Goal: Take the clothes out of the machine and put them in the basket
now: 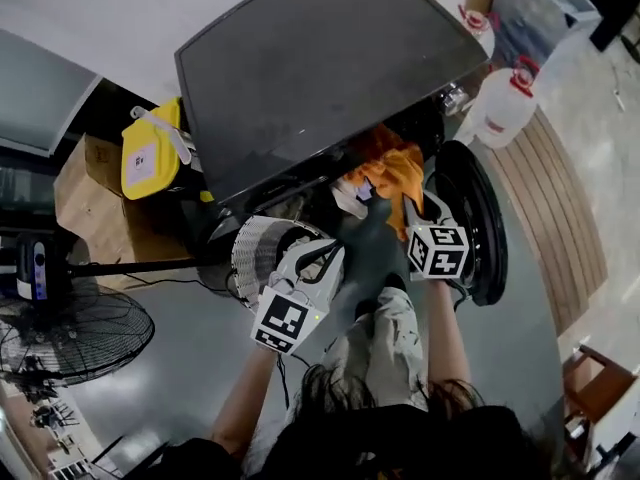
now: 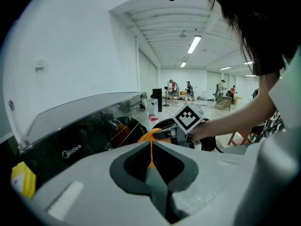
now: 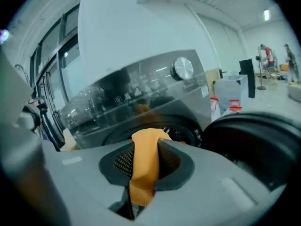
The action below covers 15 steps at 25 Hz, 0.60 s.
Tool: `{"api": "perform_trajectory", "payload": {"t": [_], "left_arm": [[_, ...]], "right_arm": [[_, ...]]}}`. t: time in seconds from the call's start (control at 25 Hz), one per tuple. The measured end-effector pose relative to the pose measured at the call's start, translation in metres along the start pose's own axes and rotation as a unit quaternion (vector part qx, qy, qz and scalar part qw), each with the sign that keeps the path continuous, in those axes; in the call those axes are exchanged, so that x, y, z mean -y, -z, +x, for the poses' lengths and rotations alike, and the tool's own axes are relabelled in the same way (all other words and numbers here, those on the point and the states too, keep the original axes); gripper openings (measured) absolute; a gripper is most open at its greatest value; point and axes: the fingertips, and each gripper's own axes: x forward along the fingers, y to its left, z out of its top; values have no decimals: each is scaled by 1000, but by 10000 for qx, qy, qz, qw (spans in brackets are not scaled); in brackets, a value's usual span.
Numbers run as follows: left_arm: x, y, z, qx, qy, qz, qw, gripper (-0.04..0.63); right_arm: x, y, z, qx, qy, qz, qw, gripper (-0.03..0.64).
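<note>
Left tongs (image 2: 151,169) and right tongs (image 3: 144,166) on orange cloth (image 1: 396,174), grey floor (image 1: 180,360).

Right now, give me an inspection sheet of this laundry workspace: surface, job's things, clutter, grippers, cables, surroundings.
Surface: grey floor, smooth.
Job's things: washing machine with its round door open; orange garment at the drum opening; white slatted basket by the machine's front, partly hidden.
Clutter: yellow container, cardboard box, white jugs with red caps, floor fan.
Grippers: left gripper shut on a thin strand of the orange garment; right gripper shut on a wider fold of it.
Cables: thin dark cable on the floor near the fan.
Surroundings: large open hall, ceiling strip lights, people far off.
</note>
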Motion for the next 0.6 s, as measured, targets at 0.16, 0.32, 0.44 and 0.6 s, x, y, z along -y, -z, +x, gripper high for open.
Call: {"api": "perform_trajectory", "payload": {"t": [0.16,0.32,0.44,0.6], "left_arm": [[11,-12,-17,56,-156,-100,9998,2],[22,-15,-30,62,-258,-268,9993,5],[32,-18,-35,83,-295,-365,9989,15],[38,-28,-38,170,-323,-418,9985,18]], "right_arm": [[-11,-32,-35,86,-248,-64,9996,92],[-33,-62,-66,179,-508,-246,9982,92],[-46,-84,-89,281,-704,-339,9965,92],[-63,-114,-117,418,-949,-516,9933,92]]}}
